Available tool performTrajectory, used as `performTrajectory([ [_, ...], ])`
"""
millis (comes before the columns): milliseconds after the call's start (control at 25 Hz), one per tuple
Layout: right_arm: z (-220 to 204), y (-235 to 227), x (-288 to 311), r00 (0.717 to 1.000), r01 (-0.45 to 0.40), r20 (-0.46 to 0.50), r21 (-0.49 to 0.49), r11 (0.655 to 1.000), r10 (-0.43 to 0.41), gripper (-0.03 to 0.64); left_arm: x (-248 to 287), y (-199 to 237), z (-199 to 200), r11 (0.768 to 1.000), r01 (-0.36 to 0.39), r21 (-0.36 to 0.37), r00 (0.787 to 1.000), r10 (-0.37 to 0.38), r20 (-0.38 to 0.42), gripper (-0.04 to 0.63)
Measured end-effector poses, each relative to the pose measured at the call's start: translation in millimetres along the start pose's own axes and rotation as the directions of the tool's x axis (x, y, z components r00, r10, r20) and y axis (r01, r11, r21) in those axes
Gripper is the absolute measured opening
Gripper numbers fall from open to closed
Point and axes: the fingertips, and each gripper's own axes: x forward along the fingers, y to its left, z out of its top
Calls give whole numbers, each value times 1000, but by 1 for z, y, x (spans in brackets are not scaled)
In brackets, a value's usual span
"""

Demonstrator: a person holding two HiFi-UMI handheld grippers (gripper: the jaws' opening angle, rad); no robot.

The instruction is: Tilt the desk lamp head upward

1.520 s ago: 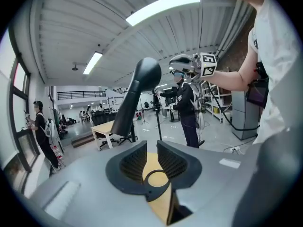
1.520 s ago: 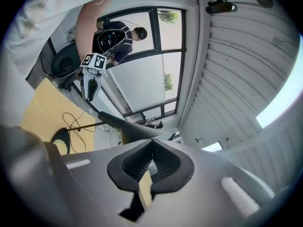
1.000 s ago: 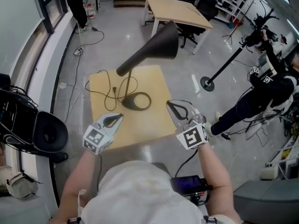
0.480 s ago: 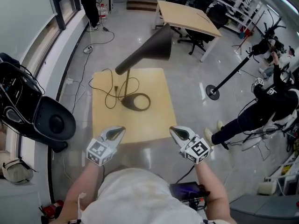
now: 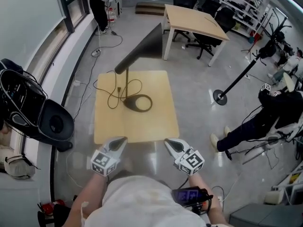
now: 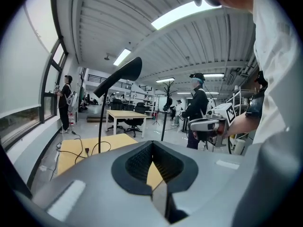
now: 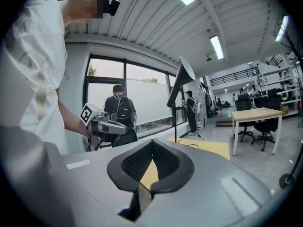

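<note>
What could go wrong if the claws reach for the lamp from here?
Pushing the long lamp head may tip the lamp, since nothing steadies its ring base. The loose cord looped beside the base could snag a claw. The left claw and right claw are both shut and empty, so they could knock the head rather than grip it.
</note>
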Motion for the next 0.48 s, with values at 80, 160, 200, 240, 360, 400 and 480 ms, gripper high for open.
performTrajectory([
  [80, 1, 4, -2, 1000, -5, 16, 1, 1000, 5, 14, -3, -7, -2, 1000, -9, -10, 1000, 9, 1, 2],
  [160, 1, 7, -3, 1000, -14, 26, -3, 1000, 14, 14, -2, -12, -3, 1000, -9, -11, 1000, 9, 7, 2],
  [200, 2, 7, -3, 999, -20, 29, -4, 1000, 20, 14, 0, -13, -2, 1000, -7, -9, 1000, 7, 10, 2],
  [240, 3, 7, -3, 999, -25, 34, -3, 1000, 26, 14, 2, -14, 0, 1000, -6, -7, 1000, 6, 13, 2],
  [360, 2, 8, -12, 998, -28, 57, 4, 1000, 27, 14, 5, -21, 2, 1000, -8, -2, 1000, 8, 22, 2],
  [400, 0, 10, -16, 998, -25, 63, 4, 1000, 25, 14, 4, -26, 0, 1000, -9, -1, 1000, 9, 24, 2],
  [480, -5, 13, -26, 997, -21, 72, 3, 1000, 20, 14, 2, -36, -4, 1000, -10, 3, 1000, 10, 25, 2],
])
